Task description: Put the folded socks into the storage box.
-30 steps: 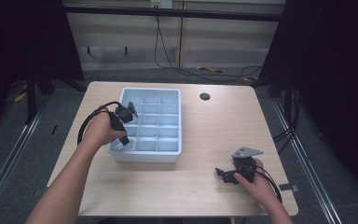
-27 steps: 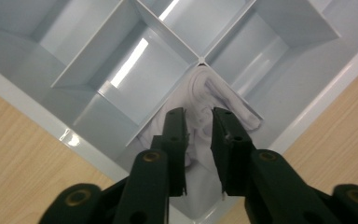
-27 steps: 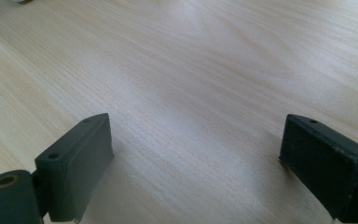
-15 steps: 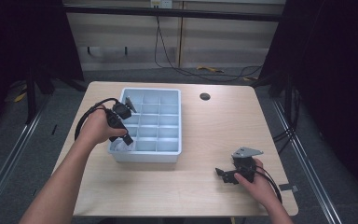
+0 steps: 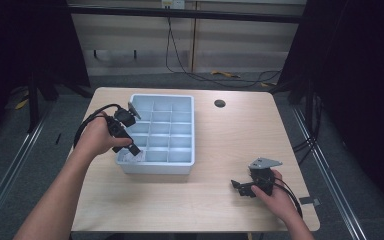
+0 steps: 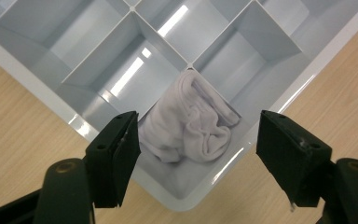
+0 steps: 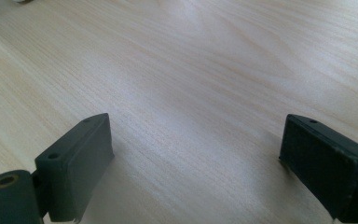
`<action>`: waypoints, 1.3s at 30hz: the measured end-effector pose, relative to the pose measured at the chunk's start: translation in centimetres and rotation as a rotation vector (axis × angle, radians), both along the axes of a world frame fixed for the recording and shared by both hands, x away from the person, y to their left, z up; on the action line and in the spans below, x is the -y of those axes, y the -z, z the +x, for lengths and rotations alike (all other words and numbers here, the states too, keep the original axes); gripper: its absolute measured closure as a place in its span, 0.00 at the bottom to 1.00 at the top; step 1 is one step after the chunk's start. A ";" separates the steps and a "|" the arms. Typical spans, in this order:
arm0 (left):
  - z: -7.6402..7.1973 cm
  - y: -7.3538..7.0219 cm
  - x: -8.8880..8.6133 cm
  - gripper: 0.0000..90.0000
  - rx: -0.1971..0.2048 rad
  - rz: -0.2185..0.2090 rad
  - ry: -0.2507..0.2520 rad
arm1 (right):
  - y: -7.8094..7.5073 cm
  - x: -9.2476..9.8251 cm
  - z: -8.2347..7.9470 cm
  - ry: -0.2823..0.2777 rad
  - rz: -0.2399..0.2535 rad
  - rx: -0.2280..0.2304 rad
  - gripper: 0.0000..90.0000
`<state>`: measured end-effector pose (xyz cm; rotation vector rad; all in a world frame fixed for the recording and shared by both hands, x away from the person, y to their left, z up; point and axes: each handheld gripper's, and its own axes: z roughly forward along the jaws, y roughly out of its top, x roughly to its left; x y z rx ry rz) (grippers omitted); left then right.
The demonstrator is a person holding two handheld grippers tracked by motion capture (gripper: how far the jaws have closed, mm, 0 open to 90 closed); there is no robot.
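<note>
We are hovering our left claw [image 6: 196,154], jaws apart, over a soft, light, crumpled white cloth [image 6: 189,122] in the grey tray's [image 5: 155,167] near-left corner compartment, best pinched at its bunched fold, while our right claw [image 7: 196,163] is resting open on the tabletop [image 7: 214,56]

A white cloth sits in a corner box of the blue-grey tray.

The tray [image 5: 182,130] is a flat plastic box split into many small square boxes, lying on the counter near its left side. The cloth [image 6: 191,119] is soft, bunched up and folded on itself. It lies in the near left corner box, touching the walls there. The other small boxes nearby look bare.
</note>
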<state>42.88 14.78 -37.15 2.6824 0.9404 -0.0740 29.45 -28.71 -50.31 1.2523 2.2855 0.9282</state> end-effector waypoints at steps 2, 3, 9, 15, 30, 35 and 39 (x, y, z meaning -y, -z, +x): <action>-0.1 -0.2 -0.2 0.32 0.007 -0.003 -0.001 | 0.0 0.0 0.0 -0.002 0.000 0.002 0.09; -0.2 -0.2 -0.3 0.32 0.008 -0.005 -0.002 | 0.0 0.0 0.0 0.000 0.000 0.000 0.09; -0.6 -0.4 -1.1 0.30 0.014 -0.015 -0.004 | 0.0 0.0 0.0 0.000 0.000 0.000 0.09; -1.0 -0.1 -2.1 0.30 0.018 -0.024 -0.011 | 0.0 0.0 0.0 -0.004 -0.001 0.001 0.09; -2.1 0.4 -4.3 0.29 0.029 -0.032 -0.015 | 0.0 0.0 0.0 -0.004 -0.002 0.001 0.09; -2.4 0.8 -5.0 0.28 0.023 -0.027 -0.024 | 0.0 0.0 0.0 -0.004 -0.001 0.002 0.09; -2.6 1.1 -5.5 0.28 0.012 -0.022 -0.022 | 0.0 0.0 0.0 -0.005 -0.001 0.002 0.09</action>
